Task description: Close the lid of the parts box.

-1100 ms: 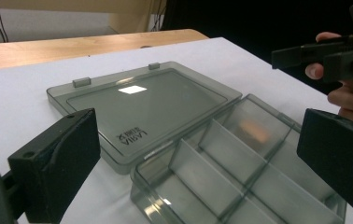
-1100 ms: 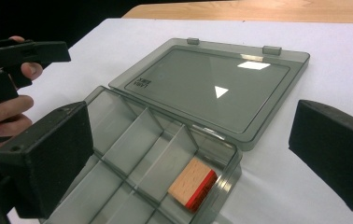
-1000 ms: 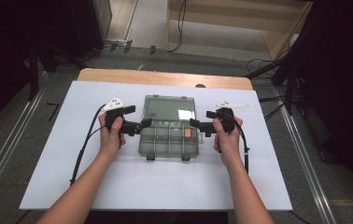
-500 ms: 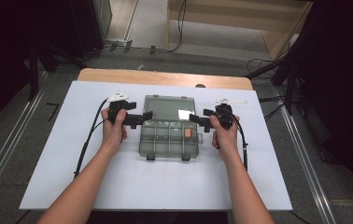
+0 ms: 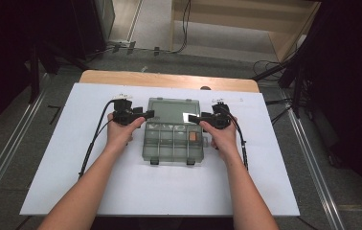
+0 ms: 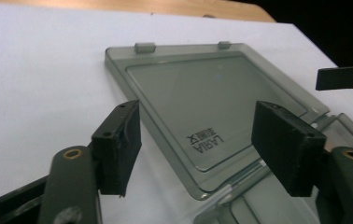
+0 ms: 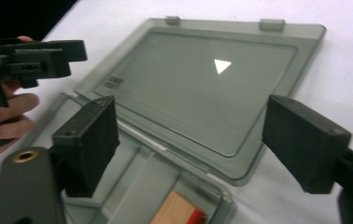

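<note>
white table [image 5: 73, 191] — open organiser box [image 5: 172, 143], flat

- The open compartment box [image 5: 173, 139] sits mid-worktop [image 5: 73, 182], its lid [image 5: 174, 109] laid flat behind it.
- The left hand-held gripper [image 5: 146, 115] and right hand-held gripper [image 5: 192, 118] flank the lid's side edges, jaws parted, nothing between them.
- Bare white surface lies wide on both sides and in front.

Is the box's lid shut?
No, the lid lies flat open on the table behind the box, so you can see the compartments inside.
</note>
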Demonstrator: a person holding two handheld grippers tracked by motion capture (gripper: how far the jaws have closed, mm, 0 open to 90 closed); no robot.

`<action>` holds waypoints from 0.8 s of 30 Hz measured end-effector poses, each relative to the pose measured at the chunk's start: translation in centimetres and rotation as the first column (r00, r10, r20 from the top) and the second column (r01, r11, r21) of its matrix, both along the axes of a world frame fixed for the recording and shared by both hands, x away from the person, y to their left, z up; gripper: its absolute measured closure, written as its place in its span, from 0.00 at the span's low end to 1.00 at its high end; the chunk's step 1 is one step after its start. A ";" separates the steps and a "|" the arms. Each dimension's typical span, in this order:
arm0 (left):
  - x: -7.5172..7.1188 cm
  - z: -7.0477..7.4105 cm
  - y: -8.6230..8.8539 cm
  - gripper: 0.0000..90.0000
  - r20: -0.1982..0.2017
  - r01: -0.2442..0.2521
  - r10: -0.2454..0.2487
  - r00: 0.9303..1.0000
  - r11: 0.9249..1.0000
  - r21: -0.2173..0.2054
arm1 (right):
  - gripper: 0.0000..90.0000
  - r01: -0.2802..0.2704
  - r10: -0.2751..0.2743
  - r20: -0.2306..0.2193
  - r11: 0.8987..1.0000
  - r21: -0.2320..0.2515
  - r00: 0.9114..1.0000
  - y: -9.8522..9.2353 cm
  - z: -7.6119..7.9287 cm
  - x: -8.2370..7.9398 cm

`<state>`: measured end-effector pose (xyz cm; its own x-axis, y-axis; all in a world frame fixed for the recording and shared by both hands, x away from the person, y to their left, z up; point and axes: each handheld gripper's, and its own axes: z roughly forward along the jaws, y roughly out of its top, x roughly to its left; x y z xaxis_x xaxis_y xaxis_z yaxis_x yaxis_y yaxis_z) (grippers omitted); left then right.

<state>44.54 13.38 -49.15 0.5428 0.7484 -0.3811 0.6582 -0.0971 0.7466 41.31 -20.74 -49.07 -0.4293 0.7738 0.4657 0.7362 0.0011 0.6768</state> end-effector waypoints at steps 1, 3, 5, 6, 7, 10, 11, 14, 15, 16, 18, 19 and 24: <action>0.1 -0.1 -0.1 0.42 -0.009 -0.010 0.010 1.000 1.000 0.000 | 0.25 0.010 -0.010 -0.009 1.000 -0.002 1.000 -0.1 -0.1 0.1; 0.2 -0.2 -0.3 0.47 -0.012 -0.023 0.023 1.000 1.000 0.016 | 0.31 0.034 -0.035 -0.029 0.999 -0.016 0.999 -0.3 -0.6 0.4; 0.2 -0.3 -0.7 0.50 -0.014 -0.020 0.020 1.000 0.999 0.035 | 0.34 0.043 -0.044 -0.047 0.999 -0.018 0.998 -0.4 -1.1 0.6; 0.2 -0.4 -0.9 0.50 -0.018 -0.023 0.023 1.000 0.999 0.038 | 0.36 0.041 -0.041 -0.056 0.999 -0.008 0.998 -0.4 -1.3 0.7; 0.3 -0.5 -1.0 0.50 -0.027 -0.026 0.027 0.999 0.999 0.033 | 0.35 0.040 -0.040 -0.062 0.999 0.002 0.997 -0.4 -1.5 0.7; 0.6 -0.6 -1.3 0.52 -0.047 -0.039 0.040 0.998 0.999 0.021 | 0.38 0.054 -0.053 -0.073 0.999 0.008 0.996 -0.5 -1.6 1.0; 0.7 -0.6 -1.5 0.52 -0.053 -0.045 0.047 0.998 0.998 0.033 | 0.38 0.057 -0.056 -0.079 0.998 0.012 0.995 -0.5 -1.6 1.1; 0.9 -0.8 -1.6 0.52 -0.077 -0.057 0.059 0.995 0.998 0.031 | 0.39 0.060 -0.058 -0.093 0.998 0.013 0.994 -0.5 -1.8 1.3; 0.9 -0.9 -1.6 0.52 -0.086 -0.054 0.057 0.995 0.998 0.034 | 0.39 0.058 -0.057 -0.096 0.998 0.007 0.994 -0.5 -1.9 1.4; 1.0 -1.1 -1.6 0.52 -0.098 -0.054 0.057 0.994 0.998 0.037 | 0.39 0.058 -0.057 -0.103 0.998 0.006 0.993 -0.5 -2.0 1.4; 1.1 -1.6 -1.6 0.50 -0.125 -0.048 0.052 0.991 0.998 0.036 | 0.39 0.055 -0.054 -0.116 0.998 0.006 0.992 -0.5 -2.4 1.6; 1.2 -1.6 -1.5 0.49 -0.132 -0.048 0.051 0.990 0.999 0.024 | 0.41 0.054 -0.052 -0.124 0.999 0.010 0.991 -0.5 -2.7 1.7; 1.4 -1.8 -1.5 0.54 -0.158 -0.071 0.067 0.985 0.997 -0.021 | 0.56 0.055 -0.048 -0.128 0.997 0.051 0.991 -1.0 -3.1 1.9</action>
